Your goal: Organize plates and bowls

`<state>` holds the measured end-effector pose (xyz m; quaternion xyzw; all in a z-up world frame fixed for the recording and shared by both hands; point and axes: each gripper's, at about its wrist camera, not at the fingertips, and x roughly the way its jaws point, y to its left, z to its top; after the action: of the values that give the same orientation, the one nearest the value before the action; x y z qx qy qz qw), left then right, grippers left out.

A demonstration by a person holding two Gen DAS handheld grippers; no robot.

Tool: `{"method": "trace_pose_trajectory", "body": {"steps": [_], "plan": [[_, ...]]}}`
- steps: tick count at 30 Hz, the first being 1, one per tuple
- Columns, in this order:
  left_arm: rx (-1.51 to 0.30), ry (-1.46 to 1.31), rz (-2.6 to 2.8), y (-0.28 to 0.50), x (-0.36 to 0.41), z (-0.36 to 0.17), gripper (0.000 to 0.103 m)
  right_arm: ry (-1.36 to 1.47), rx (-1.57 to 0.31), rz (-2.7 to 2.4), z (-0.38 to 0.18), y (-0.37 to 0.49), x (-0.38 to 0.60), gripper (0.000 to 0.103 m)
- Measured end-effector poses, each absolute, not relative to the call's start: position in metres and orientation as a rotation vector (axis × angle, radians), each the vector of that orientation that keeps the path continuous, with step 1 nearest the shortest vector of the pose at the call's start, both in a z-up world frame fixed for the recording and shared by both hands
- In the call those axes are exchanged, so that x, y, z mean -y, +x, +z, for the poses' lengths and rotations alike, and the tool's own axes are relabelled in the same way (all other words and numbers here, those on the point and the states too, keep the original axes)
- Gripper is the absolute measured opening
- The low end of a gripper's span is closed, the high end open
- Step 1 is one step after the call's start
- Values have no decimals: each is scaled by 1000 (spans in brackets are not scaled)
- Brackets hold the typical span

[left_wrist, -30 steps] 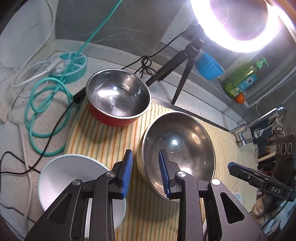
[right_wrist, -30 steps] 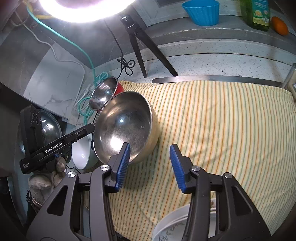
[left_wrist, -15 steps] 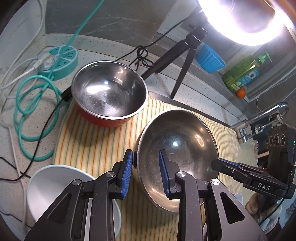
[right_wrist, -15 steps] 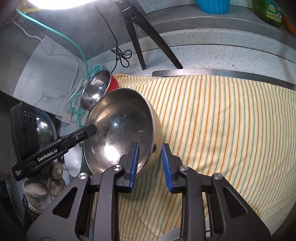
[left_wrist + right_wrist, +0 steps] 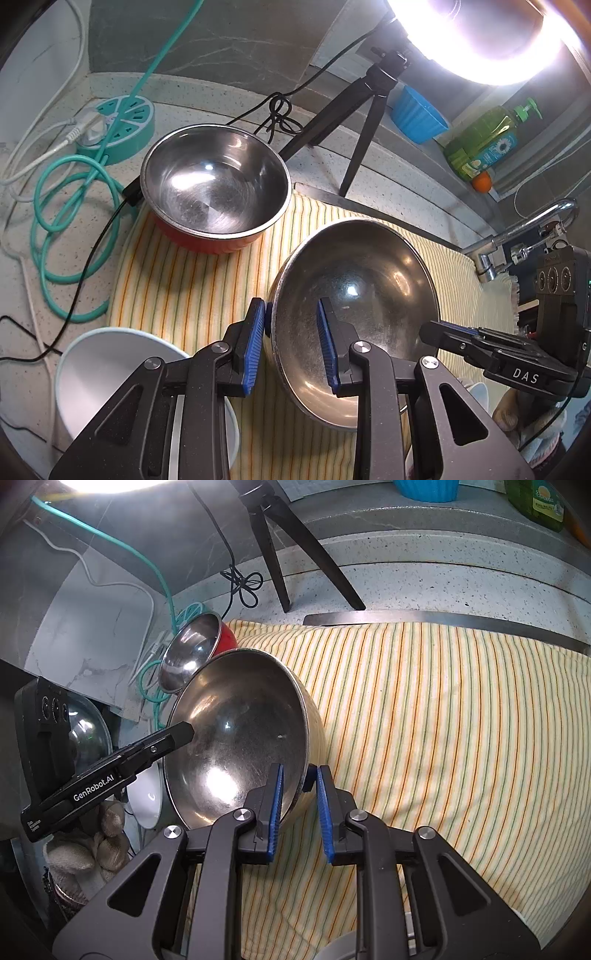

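A large steel bowl (image 5: 354, 280) with a pale yellow outside stands tilted on its edge on the striped cloth (image 5: 177, 280). My left gripper (image 5: 291, 306) is shut on its left rim, one pad outside and one inside. In the right wrist view the same bowl (image 5: 236, 738) has its right rim between the pads of my right gripper (image 5: 299, 771), whose jaws are closing and press on it. Behind it sits a red bowl (image 5: 216, 188) with a steel inside. A white bowl (image 5: 110, 376) lies under my left gripper's left finger.
A black tripod (image 5: 365, 110) with a bright ring light stands at the back of the counter. A teal power strip (image 5: 118, 125) and coiled cables lie at the left. A blue cup (image 5: 417, 118), a green soap bottle (image 5: 484, 144) and a faucet (image 5: 524, 229) are at the right.
My right gripper came down onto the steel bowl's right rim and its jaws narrowed around it. The left gripper kept its hold on the left rim.
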<state>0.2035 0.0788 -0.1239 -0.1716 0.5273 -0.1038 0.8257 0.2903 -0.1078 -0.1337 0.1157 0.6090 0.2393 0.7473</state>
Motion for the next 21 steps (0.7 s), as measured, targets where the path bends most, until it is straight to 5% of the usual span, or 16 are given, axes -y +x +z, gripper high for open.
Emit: {"method": "trace_pose_trajectory", "body": {"steps": [21], "plan": [[-1072,-356,-238,150,-65,-102,27,279,-1333,566,-109,231,126,19]]}}
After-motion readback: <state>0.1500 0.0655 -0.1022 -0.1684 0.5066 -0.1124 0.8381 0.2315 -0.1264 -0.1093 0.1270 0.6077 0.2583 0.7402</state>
